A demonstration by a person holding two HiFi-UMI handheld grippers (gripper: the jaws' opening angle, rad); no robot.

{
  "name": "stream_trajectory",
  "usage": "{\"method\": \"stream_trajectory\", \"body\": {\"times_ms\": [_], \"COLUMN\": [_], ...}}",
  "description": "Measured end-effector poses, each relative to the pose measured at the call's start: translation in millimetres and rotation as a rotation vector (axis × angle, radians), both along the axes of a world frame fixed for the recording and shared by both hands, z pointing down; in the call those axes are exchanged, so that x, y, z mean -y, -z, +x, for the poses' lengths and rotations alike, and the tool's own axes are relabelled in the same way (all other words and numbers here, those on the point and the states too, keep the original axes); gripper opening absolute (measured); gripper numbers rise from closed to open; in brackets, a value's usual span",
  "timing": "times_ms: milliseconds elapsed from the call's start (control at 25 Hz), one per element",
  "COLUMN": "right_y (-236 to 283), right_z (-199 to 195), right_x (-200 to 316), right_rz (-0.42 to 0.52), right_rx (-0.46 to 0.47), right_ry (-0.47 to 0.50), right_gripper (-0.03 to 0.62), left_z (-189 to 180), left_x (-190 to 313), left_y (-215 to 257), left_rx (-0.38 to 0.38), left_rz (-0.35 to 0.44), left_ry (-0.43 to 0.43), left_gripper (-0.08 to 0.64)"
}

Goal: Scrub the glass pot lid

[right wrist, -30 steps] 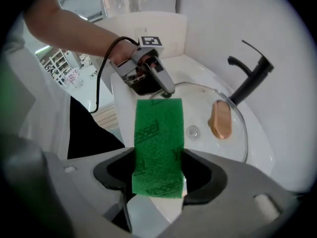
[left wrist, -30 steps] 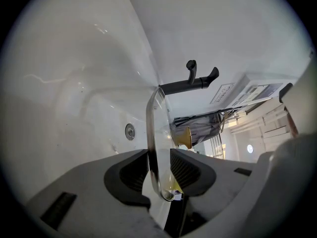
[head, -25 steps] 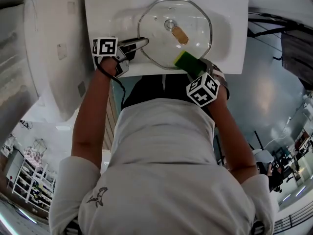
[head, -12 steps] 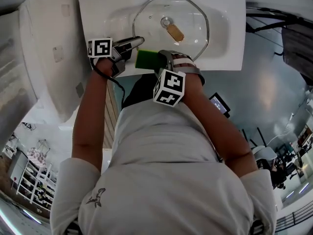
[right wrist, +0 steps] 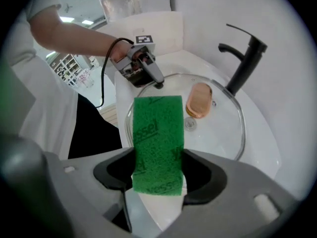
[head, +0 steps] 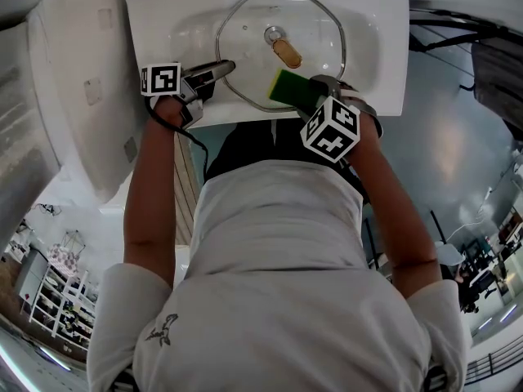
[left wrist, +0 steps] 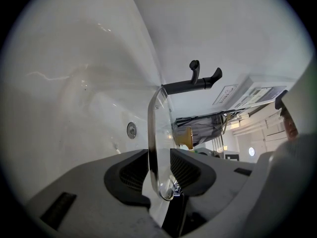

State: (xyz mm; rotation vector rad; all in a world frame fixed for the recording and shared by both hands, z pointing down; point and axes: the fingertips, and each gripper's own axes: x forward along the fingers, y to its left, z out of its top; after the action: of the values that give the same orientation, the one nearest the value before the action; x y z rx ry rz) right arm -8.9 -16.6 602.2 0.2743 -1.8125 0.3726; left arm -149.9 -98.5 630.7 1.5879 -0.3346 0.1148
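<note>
The glass pot lid [head: 278,51] with its wooden knob [head: 287,53] lies over the white sink. My left gripper [head: 225,66] is shut on the lid's left rim; in the left gripper view the steel-edged rim [left wrist: 154,133] stands edge-on between the pads of that gripper [left wrist: 161,170]. My right gripper [head: 306,95] is shut on a green scrub sponge [head: 288,88], which rests at the lid's near edge. In the right gripper view the sponge [right wrist: 158,138] sticks out past the right gripper [right wrist: 158,175] over the lid [right wrist: 223,118], with the knob [right wrist: 199,99] and the left gripper [right wrist: 157,81] beyond.
A black faucet [right wrist: 243,63] rises at the far side of the sink basin [head: 163,23]. The drain [left wrist: 131,130] shows in the basin wall under the lid. The person's body stands close against the sink's near edge.
The right gripper swept the sponge left along the lid's near edge, then back to the right. The left gripper has kept its hold on the rim.
</note>
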Motion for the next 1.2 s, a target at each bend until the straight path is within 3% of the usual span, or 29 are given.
{"method": "stream_trajectory", "body": {"times_ms": [160,280,400,600,760,960,1200], "right_y": [-10,-17,-18,-11,11,25,12], "right_z": [47,80,100,124,102,38,-15], "right_x": [9,22,32,57,97,157,170], "right_rz": [-0.016,-0.037,-0.056,-0.029,0.039,0.138,0.125], "right_rx": [-0.072,-0.086,-0.091,-0.110,-0.034,0.026,0.051], "right_ry": [-0.018,-0.083,-0.124,-0.148,-0.146,0.007,0.169], "right_gripper": [0.291,0.291,0.291,0.293,0.293,0.293,0.293], "left_z": [0,2,0,2,1,-1,0], "left_x": [-1,-1,1,0,0,0,1], "left_y": [-1,3,-1,0,-1,-1,-1], "left_rx": [0.013,0.006,0.043,0.028,0.037,0.036,0.037], "left_rz": [0.001,-0.031,0.014,-0.010,-0.014,-0.019,-0.018], "left_ry": [-0.003,0.007,-0.019,0.013,0.026,0.051,0.078], "left_gripper": [0.137,0.137,0.137,0.137,0.137,0.137,0.137]}}
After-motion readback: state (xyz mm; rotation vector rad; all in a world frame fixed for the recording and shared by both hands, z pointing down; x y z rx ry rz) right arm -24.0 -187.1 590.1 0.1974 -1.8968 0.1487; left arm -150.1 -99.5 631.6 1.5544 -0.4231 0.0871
